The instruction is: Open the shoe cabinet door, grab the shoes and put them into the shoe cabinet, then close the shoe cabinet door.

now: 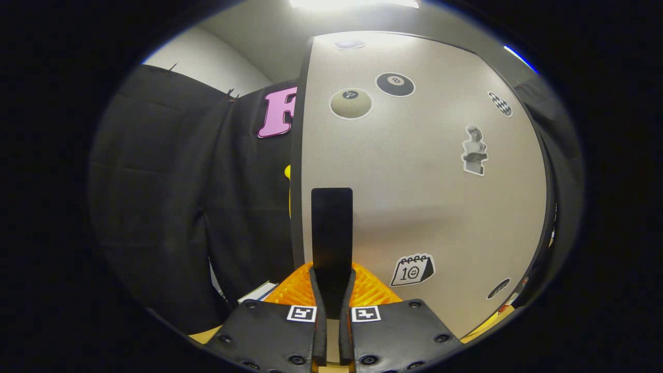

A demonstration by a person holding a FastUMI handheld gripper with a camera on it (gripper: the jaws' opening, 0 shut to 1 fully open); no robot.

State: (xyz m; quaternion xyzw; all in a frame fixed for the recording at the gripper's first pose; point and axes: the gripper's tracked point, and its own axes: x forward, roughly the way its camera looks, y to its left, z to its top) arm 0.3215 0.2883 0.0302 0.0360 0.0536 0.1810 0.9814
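The shoe cabinet door [424, 197] is a pale grey panel with a dark rim and several stickers, standing close in front of me. A black upright handle [332, 228] sits near the door's left edge. My gripper [332, 298] is shut on the lower end of this handle, one finger pressing on each side. The fingers [269, 321] reach up from below. The door's dark left edge [296, 207] faces me, but I cannot tell how far the door stands from the cabinet body.
Black cloth wall [171, 207] hangs to the left of the door. A small yellow thing [287, 172] peeks out behind the door's left edge. A flat white and blue item [257, 291] lies low, left of the fingers, on a tan surface [204, 336].
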